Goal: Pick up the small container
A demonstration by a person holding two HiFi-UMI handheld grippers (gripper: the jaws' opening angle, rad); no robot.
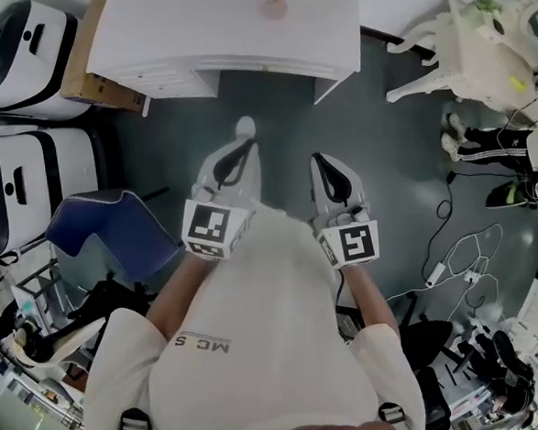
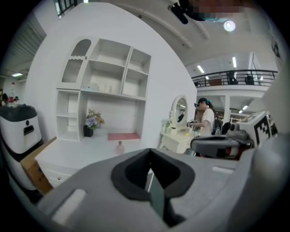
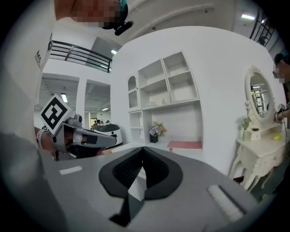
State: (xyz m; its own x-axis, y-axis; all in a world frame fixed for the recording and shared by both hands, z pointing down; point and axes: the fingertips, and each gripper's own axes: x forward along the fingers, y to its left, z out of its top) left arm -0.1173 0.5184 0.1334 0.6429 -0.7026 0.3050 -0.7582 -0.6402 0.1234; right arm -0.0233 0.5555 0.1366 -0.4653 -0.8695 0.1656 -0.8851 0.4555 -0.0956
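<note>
While the white desk point(image 1: 192, 31) fills the upper middle of the head view, both grippers hang at frame centre, well short of it. The left gripper point(image 1: 245, 128) and right gripper point(image 1: 324, 162) have their jaws pressed together on nothing. The small container point(image 1: 275, 5), pink, stands upright on the desktop near the top edge. Judging from this, one gripper should spread its jaws before arriving, then come in level around the container's body.

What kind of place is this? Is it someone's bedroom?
Probably not a real bedroom. It looks like a big hall with a pretend bedroom corner: a white desk with shelves, a dressing table with a mirror, but also an upstairs railing and cables on the floor.
</note>
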